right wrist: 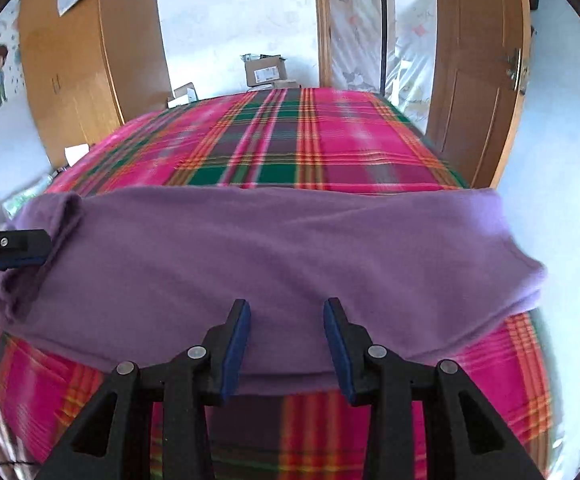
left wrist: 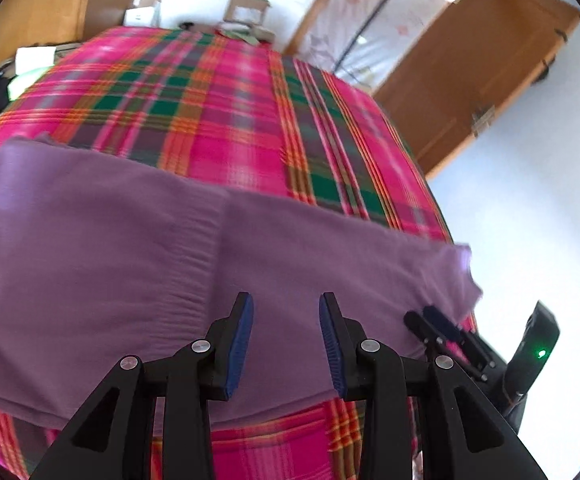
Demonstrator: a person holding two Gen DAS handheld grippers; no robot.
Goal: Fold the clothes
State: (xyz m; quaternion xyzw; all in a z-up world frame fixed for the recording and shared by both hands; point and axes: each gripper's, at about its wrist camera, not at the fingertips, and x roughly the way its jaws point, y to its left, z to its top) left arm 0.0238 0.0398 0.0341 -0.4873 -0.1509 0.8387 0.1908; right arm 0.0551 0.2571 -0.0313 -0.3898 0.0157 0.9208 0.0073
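My left gripper (left wrist: 286,336) tilts down over the near half of the purple garment (left wrist: 138,264), its blue pads parted with nothing clamped between them; the cloth lies beneath the gap, not pinched. My right gripper (right wrist: 286,340) has the same downward tilt, jaws apart, empty, above the garment's near edge.

In the left wrist view the right gripper (left wrist: 440,322) shows at about four o'clock, its black fingers just beside the garment's right end; whether they touch the cloth I cannot tell. In the right wrist view the left gripper (right wrist: 22,250) enters at nine o'clock, level with a loose fold at the garment's left end, very close to it.

The purple garment (right wrist: 274,248) lies spread crosswise as a wide band on the pink, green and orange plaid bedcover (right wrist: 290,148), which stretches away toward twelve o'clock.

Beyond the bed at twelve o'clock an open cardboard box (right wrist: 265,70) stands on the floor; its contents are too small to tell. A smaller white box (right wrist: 182,96) sits at eleven o'clock. A wooden door (right wrist: 478,72) stands at two o'clock, a wooden wardrobe (right wrist: 78,60) at ten.
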